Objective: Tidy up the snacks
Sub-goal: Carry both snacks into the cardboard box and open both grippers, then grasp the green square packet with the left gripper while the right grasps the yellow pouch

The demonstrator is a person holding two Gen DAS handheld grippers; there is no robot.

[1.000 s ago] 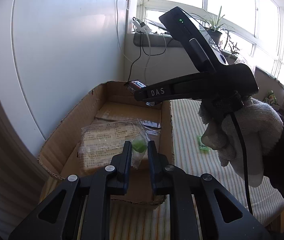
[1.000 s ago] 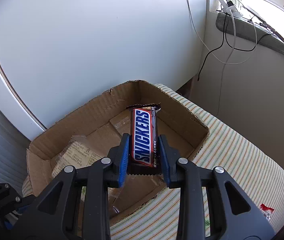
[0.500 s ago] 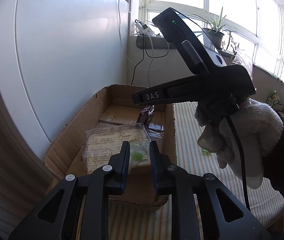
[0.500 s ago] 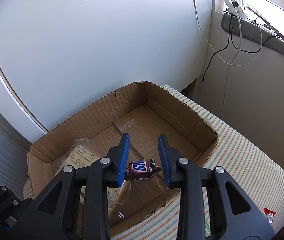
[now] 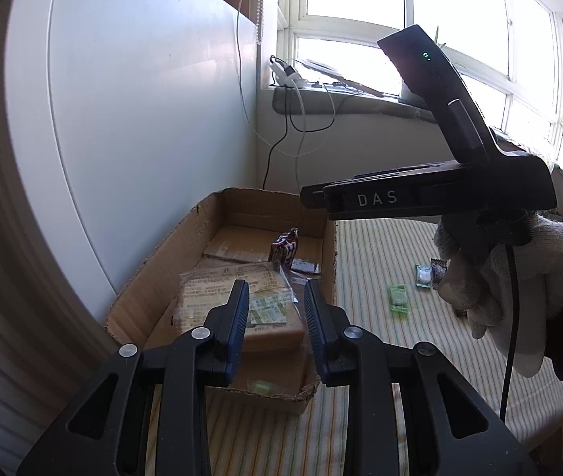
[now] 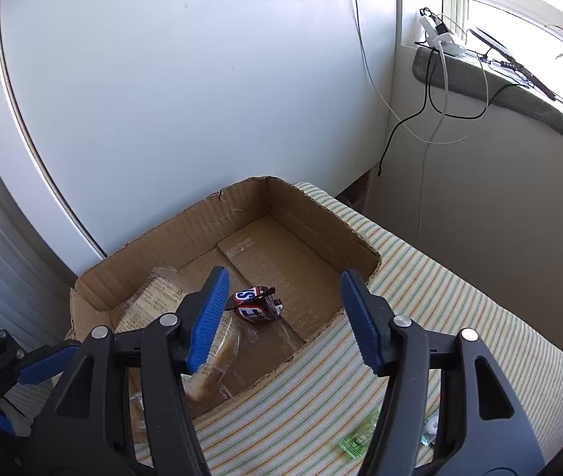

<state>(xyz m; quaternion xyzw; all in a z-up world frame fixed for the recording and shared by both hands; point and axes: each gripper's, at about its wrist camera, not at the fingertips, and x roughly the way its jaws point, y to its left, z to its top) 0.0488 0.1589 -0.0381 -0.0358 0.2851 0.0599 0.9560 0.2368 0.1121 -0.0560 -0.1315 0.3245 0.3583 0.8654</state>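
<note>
Chocolate bar point(image 6: 256, 304) lies tilted in the box point(image 6: 321, 222), only "S" readable; both the left gripper point(image 5: 276, 309) and the right gripper point(image 6: 283, 309) are opening, holding nothing.

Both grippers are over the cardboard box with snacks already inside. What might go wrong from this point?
1. The Snickers bar lies propped on the clear bread packet, so it may slide off.
2. The left gripper is opening with nothing between its fingers; the small green candy sits by the box front wall, easy to overlook.
3. Candies on the striped cloth remain unsorted.
</note>
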